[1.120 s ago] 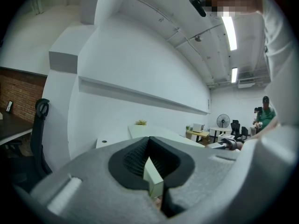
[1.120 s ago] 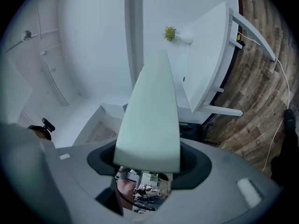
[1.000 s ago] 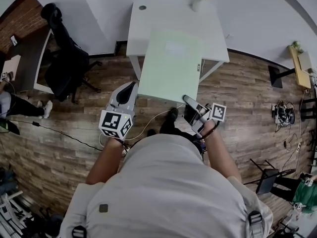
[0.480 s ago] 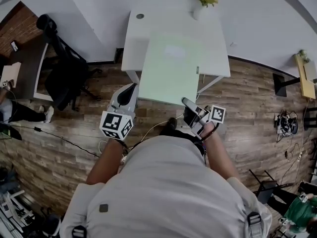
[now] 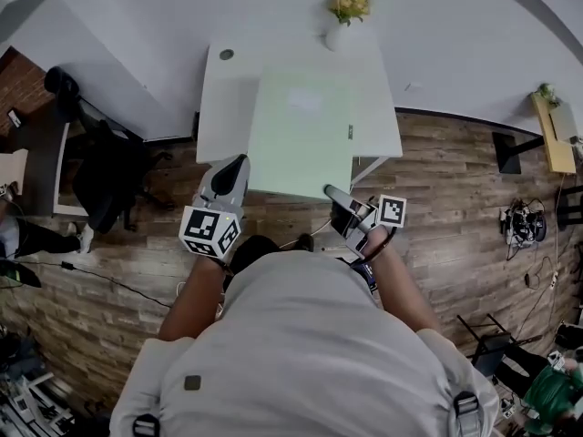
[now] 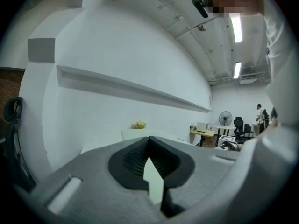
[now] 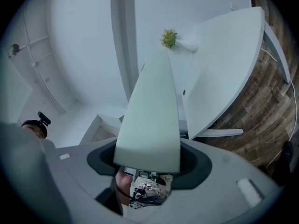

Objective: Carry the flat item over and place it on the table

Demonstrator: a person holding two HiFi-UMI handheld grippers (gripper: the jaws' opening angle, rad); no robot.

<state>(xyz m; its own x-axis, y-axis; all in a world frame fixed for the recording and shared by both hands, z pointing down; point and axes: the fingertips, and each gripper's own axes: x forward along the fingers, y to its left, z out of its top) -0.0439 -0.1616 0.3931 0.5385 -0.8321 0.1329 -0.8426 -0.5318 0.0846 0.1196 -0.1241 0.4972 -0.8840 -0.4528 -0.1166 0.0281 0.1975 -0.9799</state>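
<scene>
A flower vase [image 5: 339,33] stands on the white table [image 5: 226,107]

No legible text, label, brand or number anywhere

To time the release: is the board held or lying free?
Held: left gripper and right gripper clamp the board at its near corners.

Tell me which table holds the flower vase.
The white table ahead, beyond the green board, vase at its far edge; not the dark desk at left.
</scene>
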